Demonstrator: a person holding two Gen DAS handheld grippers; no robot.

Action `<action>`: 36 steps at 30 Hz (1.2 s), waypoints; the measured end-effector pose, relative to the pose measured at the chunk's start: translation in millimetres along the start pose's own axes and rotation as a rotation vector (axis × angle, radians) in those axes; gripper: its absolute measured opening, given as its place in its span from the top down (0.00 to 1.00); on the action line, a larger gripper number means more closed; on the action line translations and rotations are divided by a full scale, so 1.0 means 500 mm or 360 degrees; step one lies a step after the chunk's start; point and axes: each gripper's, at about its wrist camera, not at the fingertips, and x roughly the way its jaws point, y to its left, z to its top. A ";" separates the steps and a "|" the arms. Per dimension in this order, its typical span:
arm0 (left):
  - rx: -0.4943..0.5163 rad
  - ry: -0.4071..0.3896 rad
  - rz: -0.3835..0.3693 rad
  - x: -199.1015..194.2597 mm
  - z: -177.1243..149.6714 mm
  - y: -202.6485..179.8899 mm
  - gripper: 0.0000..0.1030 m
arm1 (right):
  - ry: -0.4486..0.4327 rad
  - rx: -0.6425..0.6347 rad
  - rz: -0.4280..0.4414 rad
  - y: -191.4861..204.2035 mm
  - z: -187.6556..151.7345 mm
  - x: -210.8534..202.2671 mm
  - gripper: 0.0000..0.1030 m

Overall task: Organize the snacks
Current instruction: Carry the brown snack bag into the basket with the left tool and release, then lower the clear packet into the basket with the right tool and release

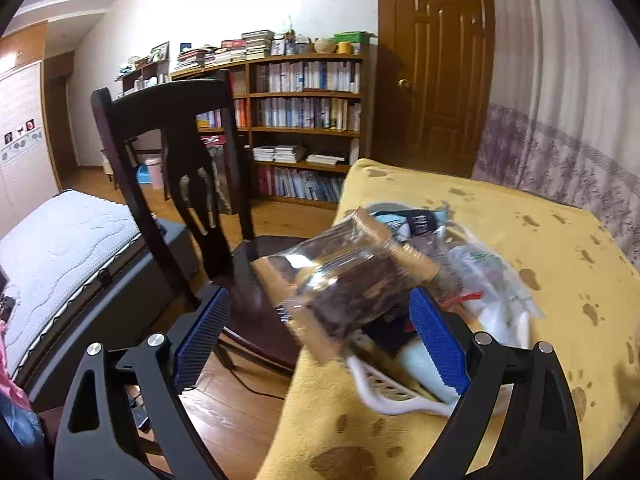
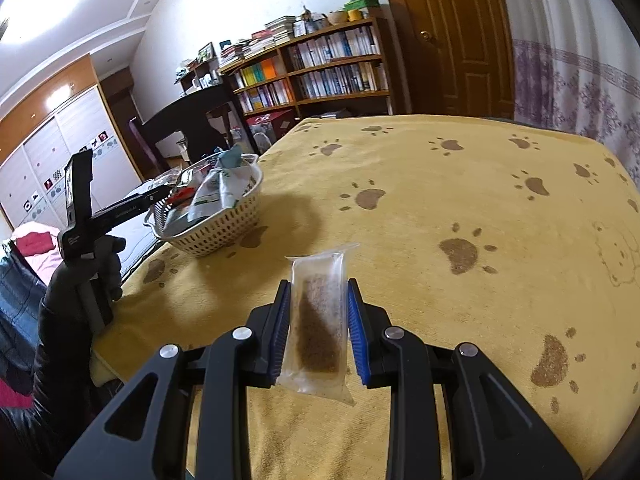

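— What's the counter (image 2: 460,184) like from where you stand?

— Covered in a yellow cloth with brown paw prints. Behind it, in the upper middle of both views, a bookshelf (image 1: 308,120) packed with books, and a brown door (image 1: 436,68) at the upper right. A dark wooden chair (image 1: 180,168) stands left of the counter, with a mattress (image 1: 60,248) at the far left.

— And the hands?

— The right gripper (image 2: 316,320) is low over the cloth at the bottom centre, its blue fingers (image 2: 357,336) narrow and pressed against a clear snack packet (image 2: 318,320) with brown contents. The left gripper (image 1: 316,340) has its fingers spread wide; a clear-wrapped dark snack (image 1: 340,280), blurred, sits between them, touching neither as far as I can tell. In the right view, a gloved hand (image 2: 86,276) grips its handle at the left edge.

— Anything nearby?

— A white basket (image 2: 216,224) near the counter's left edge, heaped with packets, just under that blurred snack.
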 end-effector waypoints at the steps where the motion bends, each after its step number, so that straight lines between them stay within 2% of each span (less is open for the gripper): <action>1: -0.0034 -0.0021 -0.0061 -0.012 0.001 0.006 0.11 | 0.0000 -0.0005 0.0001 0.002 0.000 0.000 0.73; 3: -0.0109 -0.0061 -0.0122 -0.029 0.008 0.025 0.11 | 0.0005 -0.0012 0.0002 0.005 0.001 0.003 0.73; 5: -0.0180 -0.0095 -0.0096 -0.036 0.014 0.052 0.11 | 0.0013 -0.0010 0.0006 0.006 0.000 0.007 0.73; 8: -0.0253 -0.0114 0.0045 -0.032 0.022 0.093 0.11 | 0.0022 -0.0013 0.0014 0.012 0.001 0.011 0.73; 11: -0.0289 -0.0057 0.0156 -0.001 0.024 0.118 0.11 | 0.0031 -0.0030 0.0025 0.019 0.002 0.016 0.73; 20: -0.0141 0.0008 0.0216 0.050 0.035 0.069 0.11 | 0.0046 -0.0101 0.0054 0.058 0.015 0.030 0.73; 24: -0.0012 0.0062 0.0321 0.076 0.025 0.041 0.10 | 0.0049 -0.0126 0.0070 0.073 0.020 0.033 0.73; 29: -0.0082 0.0029 0.0275 0.058 0.024 0.055 0.11 | 0.0039 -0.0162 0.0086 0.096 0.038 0.036 0.73; 36: -0.0164 -0.0058 0.0238 0.012 0.024 0.073 0.08 | 0.0016 -0.0250 0.0207 0.174 0.106 0.062 0.73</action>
